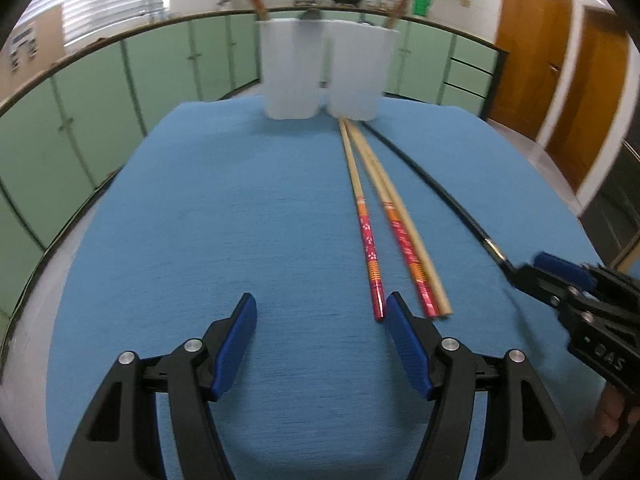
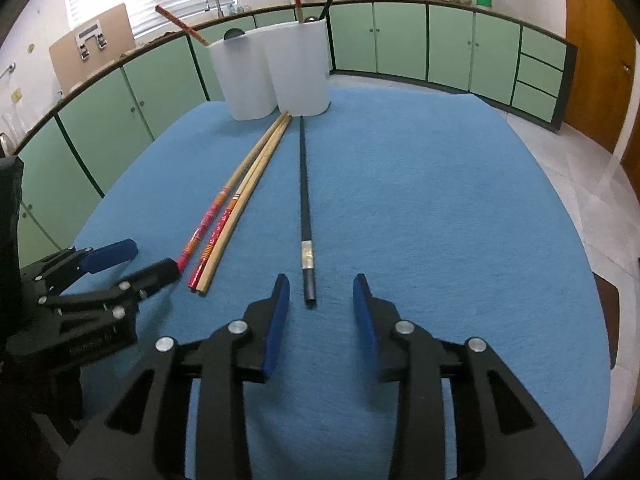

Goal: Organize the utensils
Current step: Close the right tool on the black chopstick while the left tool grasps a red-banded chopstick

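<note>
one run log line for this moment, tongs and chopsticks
left tongs open | right tongs open, empty | black chopstick on blue cloth | holders upright

Blue-clothed table (image 2: 440,200), two white holders (image 2: 276,76), loose chopsticks (image 2: 236,204)

Two cups (image 2: 272,76) stand side by side at the counter's (image 2: 440,200) far edge, chopsticks upright in them; before them lie three chopsticks (image 2: 236,204) together, a lone chopstick (image 2: 305,200) to their right
</note>
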Available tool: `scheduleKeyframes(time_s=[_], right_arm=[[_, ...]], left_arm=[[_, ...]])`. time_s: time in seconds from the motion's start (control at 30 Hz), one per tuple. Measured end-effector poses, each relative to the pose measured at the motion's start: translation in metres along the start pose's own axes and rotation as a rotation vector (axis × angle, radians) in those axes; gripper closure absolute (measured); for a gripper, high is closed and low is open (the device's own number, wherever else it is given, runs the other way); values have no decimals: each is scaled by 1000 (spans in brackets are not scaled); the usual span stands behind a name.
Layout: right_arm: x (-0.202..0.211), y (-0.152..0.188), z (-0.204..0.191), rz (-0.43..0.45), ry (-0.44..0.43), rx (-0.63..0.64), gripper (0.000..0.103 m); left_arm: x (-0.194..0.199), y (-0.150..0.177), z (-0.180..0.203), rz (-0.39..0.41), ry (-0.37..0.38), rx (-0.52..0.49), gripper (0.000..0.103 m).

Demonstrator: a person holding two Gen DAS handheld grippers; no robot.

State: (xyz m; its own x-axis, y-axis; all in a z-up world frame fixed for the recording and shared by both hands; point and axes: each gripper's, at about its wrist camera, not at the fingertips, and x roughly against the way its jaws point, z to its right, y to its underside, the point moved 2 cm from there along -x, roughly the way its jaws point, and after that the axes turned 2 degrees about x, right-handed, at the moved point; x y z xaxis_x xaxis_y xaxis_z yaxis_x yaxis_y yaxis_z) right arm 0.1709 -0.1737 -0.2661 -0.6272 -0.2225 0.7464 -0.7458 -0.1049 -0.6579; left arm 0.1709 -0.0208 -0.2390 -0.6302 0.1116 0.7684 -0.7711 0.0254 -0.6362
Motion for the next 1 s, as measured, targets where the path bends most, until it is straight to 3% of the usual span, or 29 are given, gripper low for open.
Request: scheduleKeyframes(time_s=[0.13,0.37,0.53,0.63,0.67,0.87,1.0], right_arm=[[-3,1,1,-19,-13,0,68],[-7,0,-12,-33,0,61,67],[-10,-2,-11,-34,5,59,71],[-12,-4,-11,-35,12,58,82],[-12,-4,-11,-36,13,60,88],[-13,-4,-17,-35,28,94,97],[-10,-5,-14,-26,23,80,97]], left_arm=[[0,0,-5,3,-8,23,37],[-1,1,3,-10,-3,-27,38],[-1,3,7,-16,-7,-44,39],[-1,3,11,-14,0,-63,50],[0,3,13,-12,4,-69,59],[0,4,26,-7,36,-123,96],[0,3,26,-3,35,-125,97]])
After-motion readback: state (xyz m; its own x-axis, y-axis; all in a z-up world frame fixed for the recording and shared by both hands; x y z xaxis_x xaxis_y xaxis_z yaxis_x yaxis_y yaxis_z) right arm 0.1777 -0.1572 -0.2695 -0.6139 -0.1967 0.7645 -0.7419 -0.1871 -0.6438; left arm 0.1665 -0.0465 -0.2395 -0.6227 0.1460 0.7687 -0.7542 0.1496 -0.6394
